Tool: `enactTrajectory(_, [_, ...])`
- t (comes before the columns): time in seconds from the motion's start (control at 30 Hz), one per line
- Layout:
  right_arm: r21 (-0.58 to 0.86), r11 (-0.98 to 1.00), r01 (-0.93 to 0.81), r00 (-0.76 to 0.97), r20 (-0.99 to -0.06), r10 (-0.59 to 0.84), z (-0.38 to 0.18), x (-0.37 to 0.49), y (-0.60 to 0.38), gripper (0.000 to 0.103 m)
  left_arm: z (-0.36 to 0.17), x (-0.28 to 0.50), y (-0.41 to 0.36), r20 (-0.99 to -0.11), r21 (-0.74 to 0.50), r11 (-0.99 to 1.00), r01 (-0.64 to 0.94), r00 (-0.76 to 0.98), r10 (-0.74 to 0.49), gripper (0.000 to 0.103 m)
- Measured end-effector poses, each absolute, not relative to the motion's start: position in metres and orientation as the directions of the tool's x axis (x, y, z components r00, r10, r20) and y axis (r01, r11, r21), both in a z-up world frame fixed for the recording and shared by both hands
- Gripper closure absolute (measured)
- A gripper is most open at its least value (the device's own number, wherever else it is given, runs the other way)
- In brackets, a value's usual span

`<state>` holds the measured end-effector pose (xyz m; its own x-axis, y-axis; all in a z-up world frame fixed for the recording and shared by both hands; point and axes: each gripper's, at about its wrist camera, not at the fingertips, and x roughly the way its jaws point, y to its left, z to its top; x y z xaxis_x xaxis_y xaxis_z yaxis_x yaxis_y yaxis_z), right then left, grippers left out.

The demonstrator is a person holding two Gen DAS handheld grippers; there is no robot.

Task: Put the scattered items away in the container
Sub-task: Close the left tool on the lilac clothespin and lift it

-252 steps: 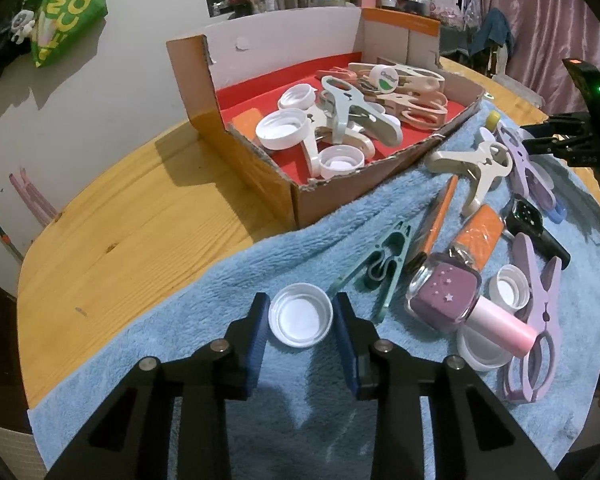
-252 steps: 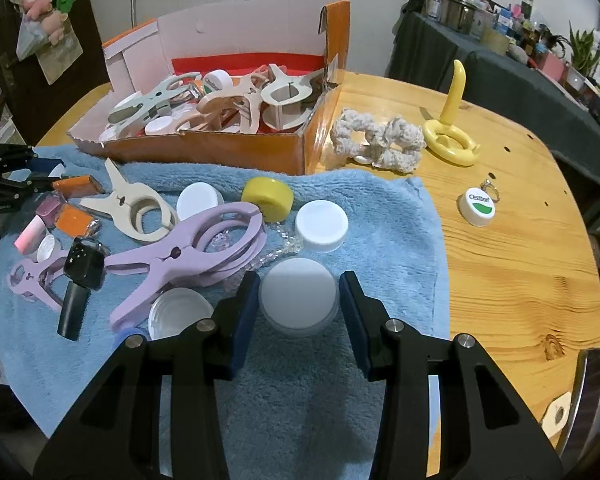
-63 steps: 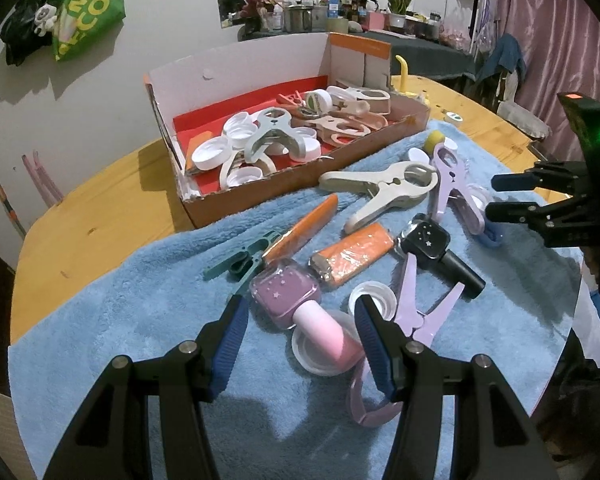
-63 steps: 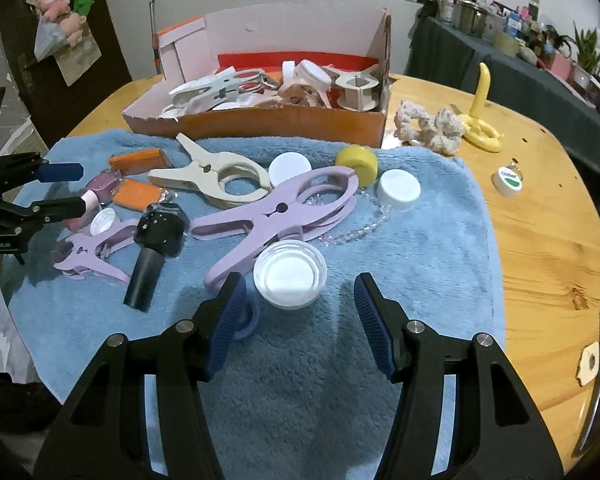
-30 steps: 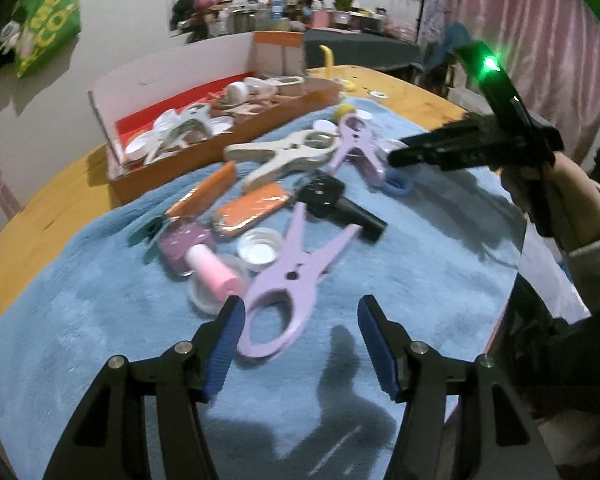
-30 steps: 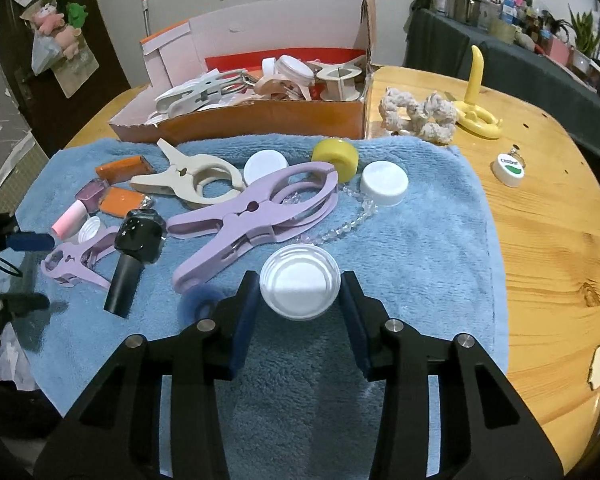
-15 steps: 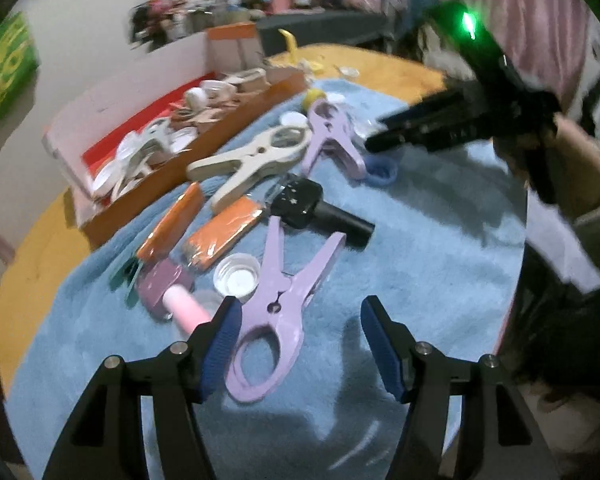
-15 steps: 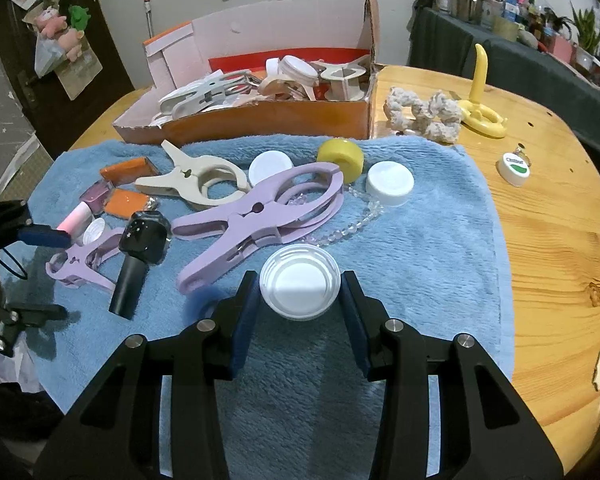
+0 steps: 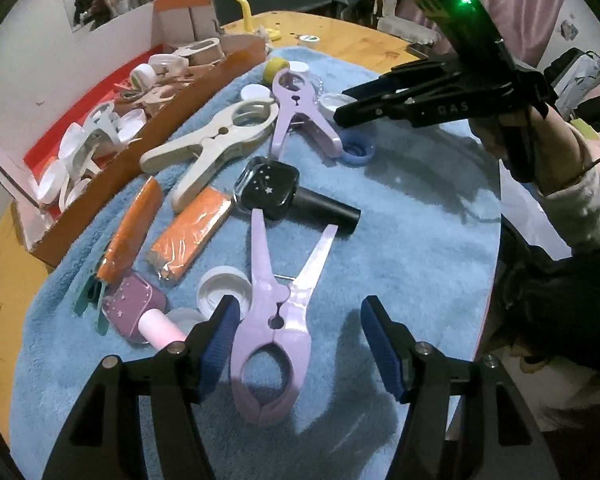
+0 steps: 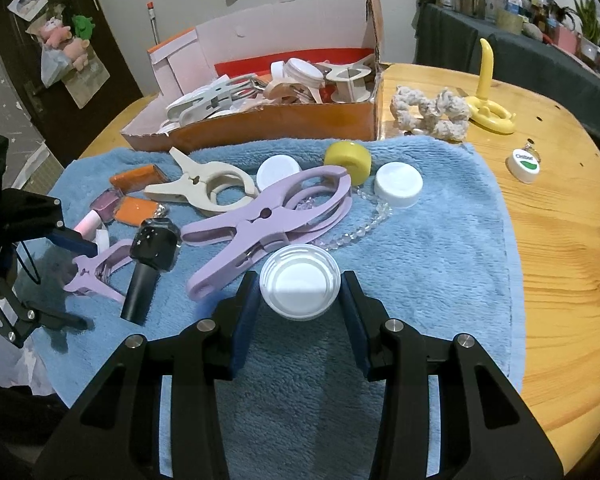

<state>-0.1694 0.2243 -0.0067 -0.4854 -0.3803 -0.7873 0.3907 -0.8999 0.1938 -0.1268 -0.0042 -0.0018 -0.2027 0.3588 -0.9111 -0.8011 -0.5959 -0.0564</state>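
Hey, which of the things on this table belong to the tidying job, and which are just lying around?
Job:
cardboard box
white cap in the right claw
small purple clip between the open left claw fingers
big purple clip
black bottle

Lying about:
blue towel
yellow hook
rope toy

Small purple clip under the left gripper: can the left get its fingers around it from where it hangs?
Probably yes. The left gripper stands open astride the small purple clip; nothing lies on top, though a white cap crowds its left finger.

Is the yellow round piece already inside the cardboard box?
No, the yellow round piece lies on the blue towel, in front of the cardboard box.
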Motion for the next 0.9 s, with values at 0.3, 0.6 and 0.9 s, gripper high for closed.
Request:
enactTrajectory(0.3, [0.208,-0.893,0.399,-0.480,-0.782,-0.397,-0.005,-0.167,0.224,0.064,0.005,-0.113,-0.008,-0.916,-0.069,-0.588,-0.806,-0.182,0.358,0.038])
enactTrajectory(0.6, [0.216,-0.893,0.395,-0.483,-0.778,-0.402,-0.004,-0.167,0.225,0.064,-0.010,-0.119,0.007,-0.933,-0.039,-0.598,-0.800,-0.185,0.307,0.039])
enactTrajectory(0.9, [0.193,-0.905,0.380,-0.503,-0.778,-0.376,-0.004,-0.169,0.229,0.064,-0.008,-0.126,-0.005,-0.923,-0.083,-0.637,-0.767,-0.181,0.338,0.065])
